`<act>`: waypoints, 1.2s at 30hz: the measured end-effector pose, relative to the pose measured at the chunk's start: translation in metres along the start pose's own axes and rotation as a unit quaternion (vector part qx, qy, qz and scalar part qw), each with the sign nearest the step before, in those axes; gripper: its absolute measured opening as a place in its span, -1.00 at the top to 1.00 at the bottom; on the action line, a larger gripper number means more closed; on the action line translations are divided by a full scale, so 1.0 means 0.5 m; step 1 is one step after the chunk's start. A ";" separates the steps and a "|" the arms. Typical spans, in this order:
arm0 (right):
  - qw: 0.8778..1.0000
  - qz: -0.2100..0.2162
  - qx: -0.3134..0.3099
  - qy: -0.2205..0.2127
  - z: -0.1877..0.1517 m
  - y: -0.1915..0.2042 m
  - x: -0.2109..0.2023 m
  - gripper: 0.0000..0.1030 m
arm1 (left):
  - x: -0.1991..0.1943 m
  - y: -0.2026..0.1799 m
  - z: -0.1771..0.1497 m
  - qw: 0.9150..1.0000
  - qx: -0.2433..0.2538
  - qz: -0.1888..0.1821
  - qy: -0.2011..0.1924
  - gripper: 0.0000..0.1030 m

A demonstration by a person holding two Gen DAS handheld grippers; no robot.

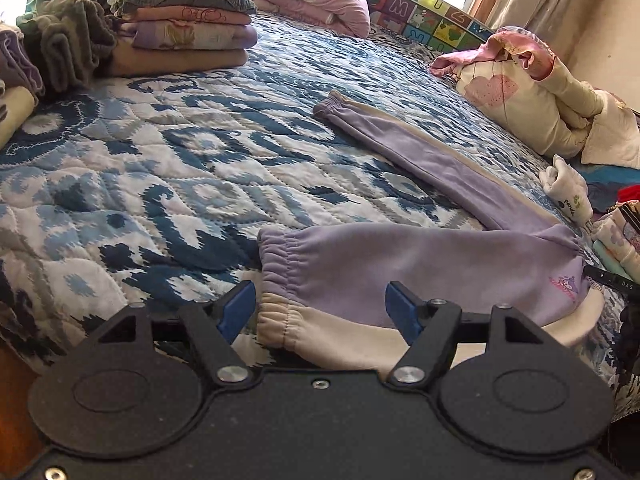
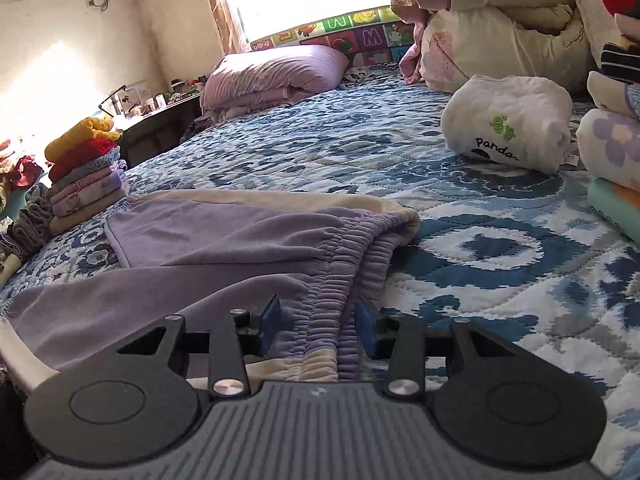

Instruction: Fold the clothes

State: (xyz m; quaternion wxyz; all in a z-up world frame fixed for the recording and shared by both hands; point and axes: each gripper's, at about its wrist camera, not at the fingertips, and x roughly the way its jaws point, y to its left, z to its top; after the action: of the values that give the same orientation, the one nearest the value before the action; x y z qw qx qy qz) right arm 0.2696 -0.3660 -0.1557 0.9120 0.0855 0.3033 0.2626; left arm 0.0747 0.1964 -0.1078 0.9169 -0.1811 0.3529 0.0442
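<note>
Purple sweatpants (image 1: pixel 440 264) with a cream side stripe lie spread on the blue and white quilt (image 1: pixel 160 160), one leg running away toward the far right. My left gripper (image 1: pixel 320 312) is open, low over the near leg, whose gathered cuff (image 1: pixel 276 272) lies just inside its left finger. In the right wrist view the same sweatpants (image 2: pixel 200 240) lie to the left, and their ribbed waistband (image 2: pixel 340 280) runs bunched between the fingers. My right gripper (image 2: pixel 318 324) is shut on that waistband, with both blue pads against the fabric.
A stack of folded clothes (image 1: pixel 188 28) (image 2: pixel 86 176) and a crumpled grey garment (image 1: pixel 68 40) sit at the far left. A purple duvet (image 2: pixel 276 76) lies at the head. A white panda roll (image 2: pixel 508 124), cream bedding (image 2: pixel 500 32) and folded piles (image 2: pixel 612 152) crowd the right.
</note>
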 end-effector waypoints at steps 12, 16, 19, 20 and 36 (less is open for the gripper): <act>0.986 0.109 0.121 0.041 -0.008 -0.061 -0.013 0.24 | 0.005 0.010 0.000 0.999 -0.025 -0.006 -0.021 -0.38; 0.982 0.120 0.141 0.040 -0.021 -0.057 -0.003 0.24 | 0.008 0.012 0.010 0.999 -0.031 -0.007 -0.029 -0.38; 0.985 0.122 0.119 0.036 -0.022 -0.033 -0.001 0.52 | 0.029 0.025 0.027 0.999 -0.046 -0.006 -0.028 -0.38; 0.985 0.123 0.118 0.033 -0.021 -0.028 -0.003 0.74 | 0.041 0.035 0.033 0.998 -0.062 -0.013 -0.020 -0.38; 0.979 0.124 0.158 -0.043 -0.028 -0.078 -0.102 0.83 | 0.028 0.024 0.142 0.994 -0.074 -0.057 -0.065 0.72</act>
State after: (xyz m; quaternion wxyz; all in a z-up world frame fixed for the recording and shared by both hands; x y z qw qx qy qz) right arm 0.2435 -0.4262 -0.1531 0.8596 0.2761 0.2888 0.3185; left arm 0.1276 0.2329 -0.0721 0.9231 -0.2649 0.2772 0.0300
